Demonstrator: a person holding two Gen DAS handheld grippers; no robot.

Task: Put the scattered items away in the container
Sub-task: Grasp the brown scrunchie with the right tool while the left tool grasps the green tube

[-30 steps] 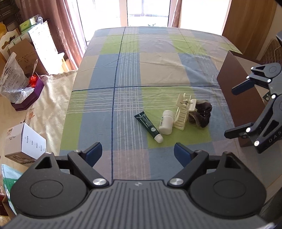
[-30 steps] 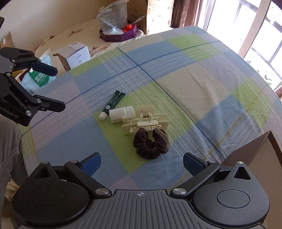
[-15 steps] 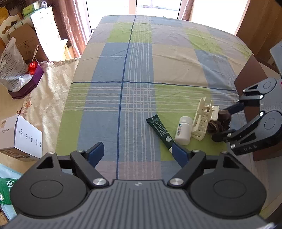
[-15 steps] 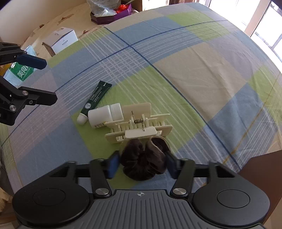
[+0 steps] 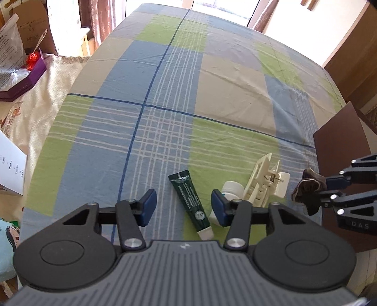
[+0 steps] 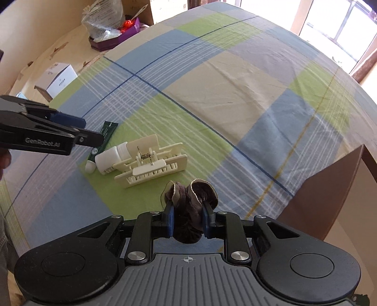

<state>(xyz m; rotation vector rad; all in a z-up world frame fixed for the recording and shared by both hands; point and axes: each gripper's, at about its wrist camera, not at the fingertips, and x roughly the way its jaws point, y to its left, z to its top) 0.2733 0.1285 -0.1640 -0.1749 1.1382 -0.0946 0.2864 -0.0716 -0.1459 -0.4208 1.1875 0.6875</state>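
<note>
Left hand-held gripper (image 5: 183, 206) agape, right (image 6: 187, 220) clamped

Daylight is pouring through tall windows (image 5: 221, 4) (curtains (image 5: 101, 21) perhaps pinkish) onto a checked bedspread (image 5: 212, 94) and cream flooring (image 6: 47, 54).

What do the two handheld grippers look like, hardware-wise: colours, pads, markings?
Both are matte black. The left gripper and right gripper each have two linkage fingers with silver pivot screws, blue pads, a ribbed grey body and round black side discs. Side lettering: "GenRobot.AI" on the left, "DAS" visible on the right. No cables visible.
</note>
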